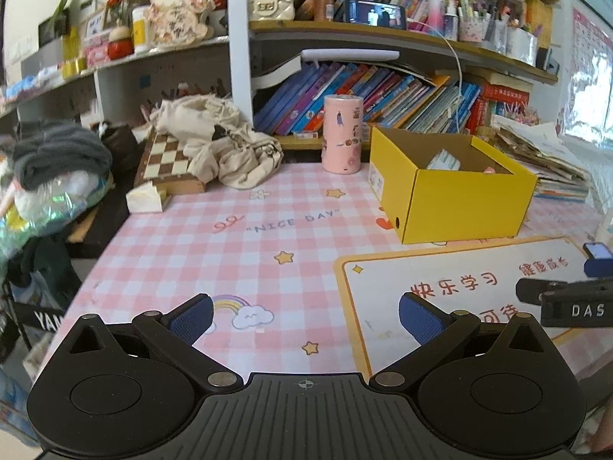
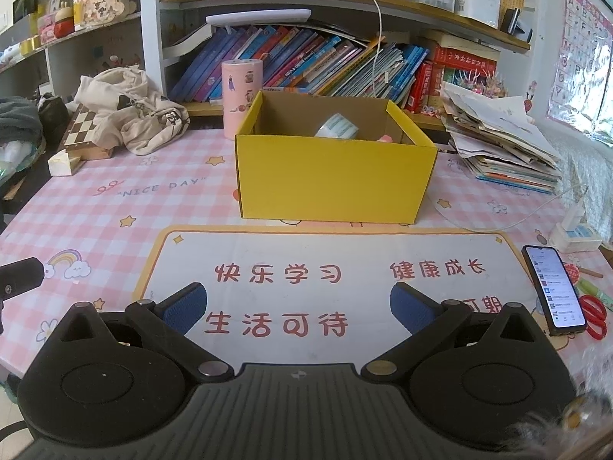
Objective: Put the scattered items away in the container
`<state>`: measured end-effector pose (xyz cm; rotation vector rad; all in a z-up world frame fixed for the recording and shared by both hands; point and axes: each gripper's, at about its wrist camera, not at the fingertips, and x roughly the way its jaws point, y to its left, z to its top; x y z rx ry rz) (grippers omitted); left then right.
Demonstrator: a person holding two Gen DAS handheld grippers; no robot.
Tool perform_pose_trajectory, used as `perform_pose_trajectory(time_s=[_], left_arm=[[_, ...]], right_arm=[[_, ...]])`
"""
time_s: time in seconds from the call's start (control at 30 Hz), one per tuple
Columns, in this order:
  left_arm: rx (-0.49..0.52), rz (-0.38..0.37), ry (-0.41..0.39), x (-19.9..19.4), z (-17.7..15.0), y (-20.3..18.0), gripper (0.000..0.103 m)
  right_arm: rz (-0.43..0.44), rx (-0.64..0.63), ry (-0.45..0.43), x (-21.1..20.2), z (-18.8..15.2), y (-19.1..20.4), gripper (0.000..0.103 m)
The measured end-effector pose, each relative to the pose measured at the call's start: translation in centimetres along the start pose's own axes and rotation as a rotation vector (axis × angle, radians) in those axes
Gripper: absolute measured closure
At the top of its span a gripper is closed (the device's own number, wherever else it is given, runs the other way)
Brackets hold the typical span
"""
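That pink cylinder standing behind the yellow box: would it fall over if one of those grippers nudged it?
Probably. The pink cylinder stands upright, tall for its base, so a high push would likely tip it. Once down, its round side would likely roll. Its weight cannot be judged.

Crowded bookshelves [image 2: 306, 65] behind desk; pink checked tablecloth [image 1: 214, 237]; daylit window [image 2: 597, 88] right, alphabet poster [image 2: 582, 50] beside.
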<state>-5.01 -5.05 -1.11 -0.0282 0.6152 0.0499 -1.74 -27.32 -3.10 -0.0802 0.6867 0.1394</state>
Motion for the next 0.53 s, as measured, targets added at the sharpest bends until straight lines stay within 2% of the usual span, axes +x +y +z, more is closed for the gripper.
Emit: perform_pose_trajectory(time_s=[0.53], left_arm=[[-0.064,0.019,-0.014,1.0,0.5,0.7,0.000]], right_arm=[[0.010,-0.041,0.021,1.5,1.1,0.4,0.000]])
